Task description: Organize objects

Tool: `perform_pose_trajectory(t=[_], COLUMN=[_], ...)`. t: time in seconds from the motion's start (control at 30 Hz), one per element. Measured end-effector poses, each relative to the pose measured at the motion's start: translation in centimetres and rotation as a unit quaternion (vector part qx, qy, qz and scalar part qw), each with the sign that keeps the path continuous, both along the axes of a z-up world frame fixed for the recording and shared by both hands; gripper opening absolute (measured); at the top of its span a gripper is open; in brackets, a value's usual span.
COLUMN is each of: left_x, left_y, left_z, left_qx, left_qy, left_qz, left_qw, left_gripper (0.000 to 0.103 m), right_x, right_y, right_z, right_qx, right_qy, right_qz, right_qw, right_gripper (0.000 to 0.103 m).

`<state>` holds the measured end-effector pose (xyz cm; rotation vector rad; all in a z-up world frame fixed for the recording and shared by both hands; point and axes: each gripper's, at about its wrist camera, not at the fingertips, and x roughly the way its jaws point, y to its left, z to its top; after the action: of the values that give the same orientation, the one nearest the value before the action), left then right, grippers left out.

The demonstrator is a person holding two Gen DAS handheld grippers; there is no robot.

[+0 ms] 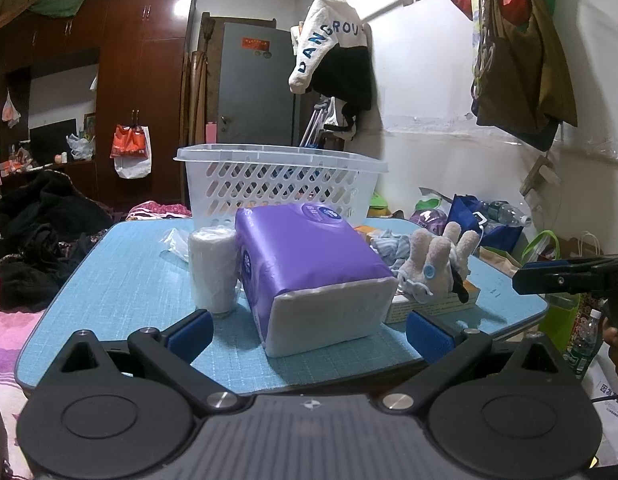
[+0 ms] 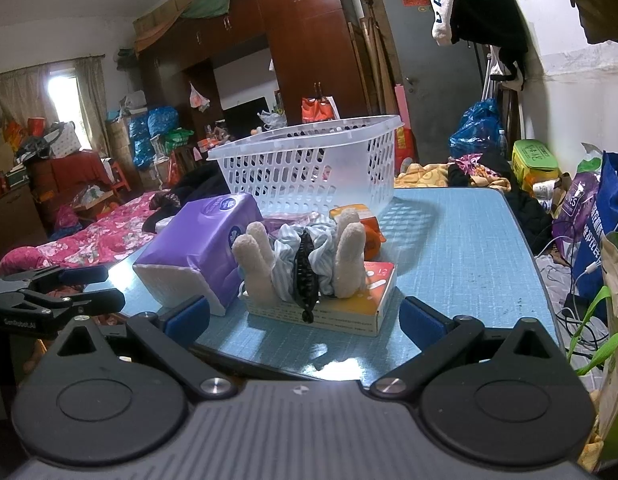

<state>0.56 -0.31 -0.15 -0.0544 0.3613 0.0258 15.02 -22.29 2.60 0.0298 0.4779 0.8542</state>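
Nothing is picked up yet: your left gripper (image 1: pixel 309 334) hangs with fingers spread before the tissue pack (image 1: pixel 309 264), your right gripper (image 2: pixel 305 316) likewise spread before the box (image 2: pixel 349 304) carrying gloves (image 2: pixel 349 256). Basket (image 1: pixel 277 180) waits behind on the desk (image 1: pixel 121 276); next, close on one item and lift it in.

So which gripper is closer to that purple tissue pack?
Left. The left gripper faces the tissue pack head-on, nearly straddling it; the right gripper sits off to its side.

Left claw (image 1: pixel 309 332) spread wide, right claw (image 2: pixel 305 318) likewise, both tipped slightly downward
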Motion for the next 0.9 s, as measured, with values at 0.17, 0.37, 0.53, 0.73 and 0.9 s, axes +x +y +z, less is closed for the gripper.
perform_pose_trajectory(t=[0.17,0.37,0.53,0.73,0.9], left_x=[0.00,-0.01,-0.04,-0.01,0.03], left_y=[0.01,0.03,0.33,0.58,0.41], left_z=[0.00,0.00,0.02,0.06,0.04], left_qx=[0.000,0.000,-0.003,-0.007,-0.004], left_qy=[0.000,0.001,-0.001,0.000,0.001], left_qz=[0.000,0.001,0.006,0.012,0.009], left_qw=[1.0000,1.0000,1.0000,0.9999,1.0000], left_gripper=[0.103,0.103,0.103,0.103,0.103], right_x=[0.02,0.03,-0.03,-0.03,-0.09], right_y=[-0.08,-0.07,-0.03,0.02,0.09], right_z=[-0.01,-0.02,-0.07,-0.17,-0.43], right_qx=[-0.001,-0.001,-0.002,-0.003,-0.005], right_qy=[0.000,0.000,0.000,0.000,0.000], right_qz=[0.000,0.001,0.001,0.001,0.002], right_qw=[1.000,1.000,1.000,1.000,1.000], right_gripper=[0.103,0.103,0.103,0.103,0.103])
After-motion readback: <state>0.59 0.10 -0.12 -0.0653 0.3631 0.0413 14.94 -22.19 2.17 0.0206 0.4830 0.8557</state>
